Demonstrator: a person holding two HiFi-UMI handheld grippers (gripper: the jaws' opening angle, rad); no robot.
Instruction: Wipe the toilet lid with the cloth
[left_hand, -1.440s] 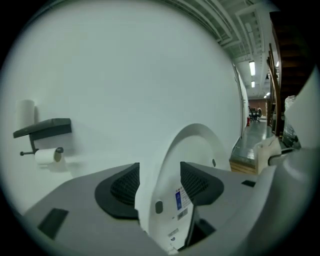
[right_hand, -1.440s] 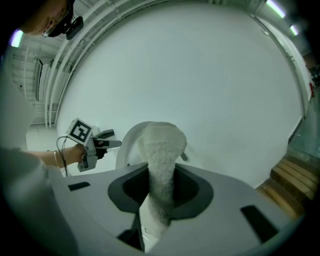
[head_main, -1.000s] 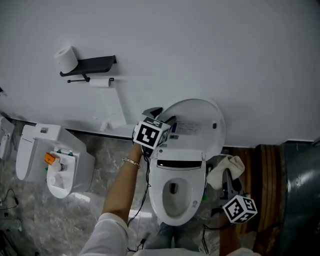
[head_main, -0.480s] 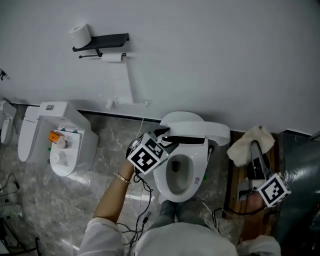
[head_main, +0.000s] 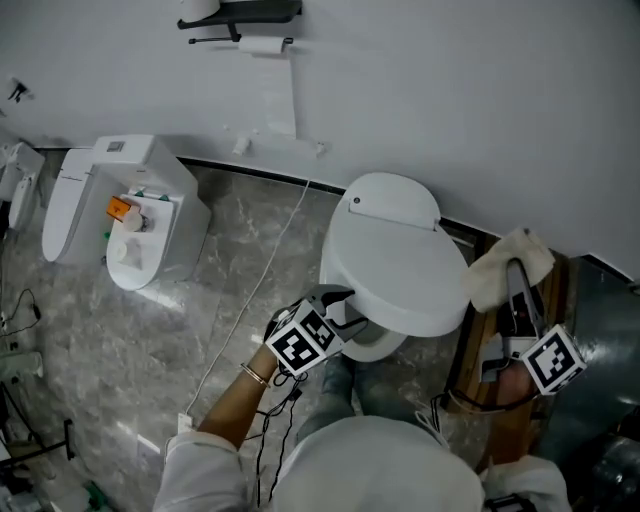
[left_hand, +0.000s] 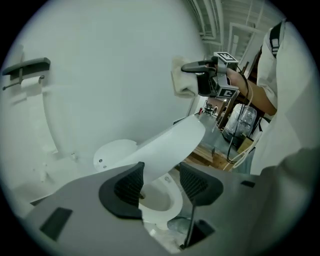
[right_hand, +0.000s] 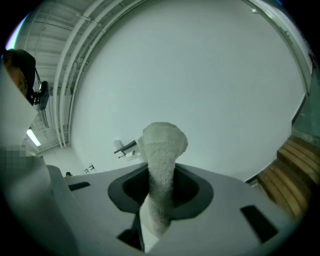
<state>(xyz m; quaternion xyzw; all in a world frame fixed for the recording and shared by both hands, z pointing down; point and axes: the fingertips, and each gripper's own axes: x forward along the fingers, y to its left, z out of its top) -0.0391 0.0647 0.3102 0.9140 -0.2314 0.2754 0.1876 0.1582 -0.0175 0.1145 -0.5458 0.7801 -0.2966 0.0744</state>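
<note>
Quickly noted: the toilet lid (head_main: 395, 255) had come down. A second earlier it stood upright against the wall, half a second earlier it was partway over, and at this moment it covered most of the bowl (head_main: 375, 348), in the centre of the head view. It was not flat yet. The left gripper view showed the lid (left_hand: 170, 145) still tilted, front edge raised, with the open bowl (left_hand: 160, 197) visible underneath. The left gripper (head_main: 342, 308) had followed the lid down to its front edge, lower centre of the frame. Its fingers (left_hand: 131, 186) stood apart with the lid's edge running between them, close against the left-hand finger and with a clear gap to the other, so it was guiding the lid, not pinching it. The right gripper (head_main: 514, 285) hung at the right side of the frame, well apart from the lid, fingers closed tight on the cloth (head_main: 495, 280). The right gripper view confirmed this: the cloth (right_hand: 162, 165) stood up as a bunched white wad from between the pads, aimed at the bare wall. Judgement: the lid's top face was now turned up and reachable, so wiping could begin once it was let down the rest of the way. No wiping contact had been made yet. The left gripper likely needed to clear off the rim before the cloth came across.
</note>
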